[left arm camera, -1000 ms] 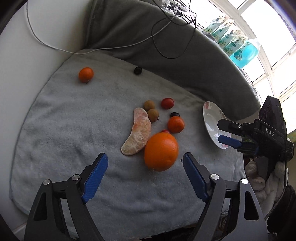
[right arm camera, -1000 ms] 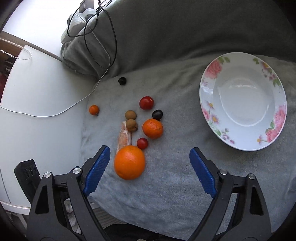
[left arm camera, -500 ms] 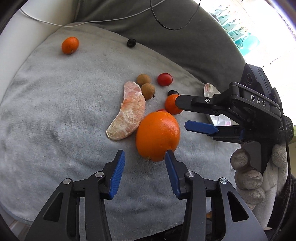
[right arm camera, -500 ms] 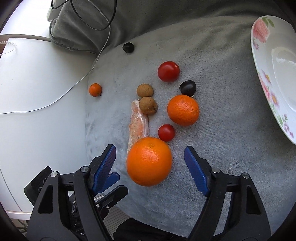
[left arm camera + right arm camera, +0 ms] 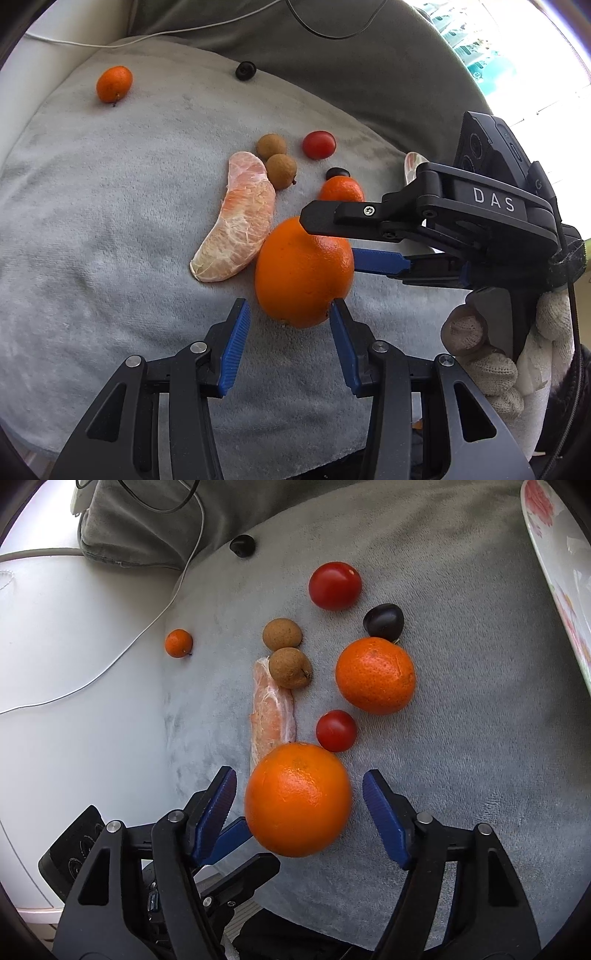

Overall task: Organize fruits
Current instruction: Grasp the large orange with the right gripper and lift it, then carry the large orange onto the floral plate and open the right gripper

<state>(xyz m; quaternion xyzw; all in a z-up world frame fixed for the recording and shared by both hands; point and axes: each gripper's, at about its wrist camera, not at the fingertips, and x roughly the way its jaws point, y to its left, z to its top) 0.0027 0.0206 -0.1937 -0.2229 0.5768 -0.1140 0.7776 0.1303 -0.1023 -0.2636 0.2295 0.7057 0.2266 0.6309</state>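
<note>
Both tongs stand open around the large orange [image 5: 297,799], neither clamping it. From the right wrist view, the right gripper [image 5: 299,801] has its blue pads on either side of the fruit with a gap showing at each, wider on the right. From the left wrist view, the left gripper [image 5: 290,332] sits low at the near side of the same orange [image 5: 303,271]; its right pad looks to be touching the skin or just short of it, and I cannot tell which, while its left pad stands apart.

Only the left wrist view shows the right tool from the side, reaching in with one finger over the top of the orange and one behind it, held by a white-gloved hand [image 5: 491,354]. It also shows the peeled citrus segment [image 5: 240,221] broadside as a crescent, its long axis running from near the longans [image 5: 280,171] down toward the camera, the lower tip just beside the orange.

Only the right wrist view shows the small cherry tomato [image 5: 336,730] just beyond the orange, the floral plate [image 5: 554,554] at the right edge, and the segment edge-on. The mandarin [image 5: 375,675], dark plum [image 5: 383,620], larger tomato [image 5: 334,585] and kumquat [image 5: 178,643] lie on the grey towel [image 5: 480,738].
</note>
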